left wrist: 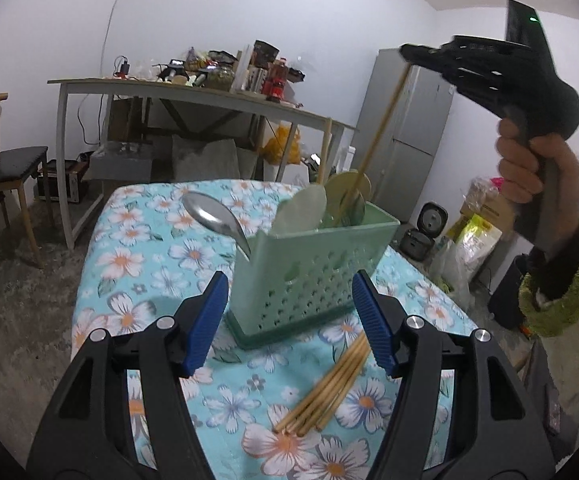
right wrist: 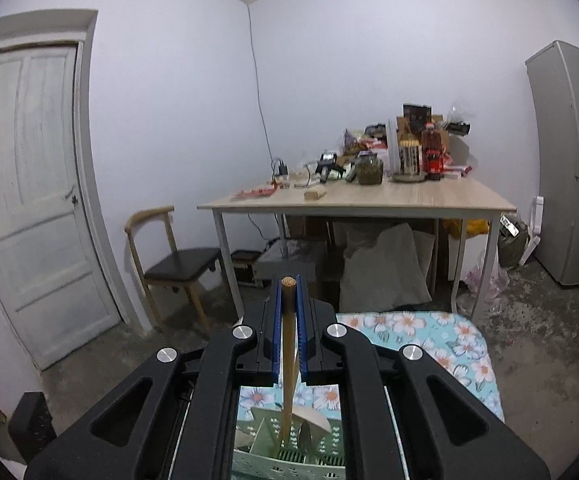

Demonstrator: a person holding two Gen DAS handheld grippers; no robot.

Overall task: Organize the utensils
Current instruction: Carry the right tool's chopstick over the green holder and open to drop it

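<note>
My right gripper (right wrist: pixel 288 312) was clamped on 1 chopstick (right wrist: pixel 288 360), its lower end inside the green holder (left wrist: pixel 313 276). My left gripper (left wrist: pixel 289 320) stood wide, gripping nothing, above the chopstick bundle (left wrist: pixel 325 392) lying on the floral cloth (left wrist: pixel 137 240) just beside the holder.

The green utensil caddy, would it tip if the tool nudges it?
The green utensil caddy is tall and narrow, so probably tippy. Its perforated plastic walls look light. The metal spoon leaning out could pull it sideways.
</note>
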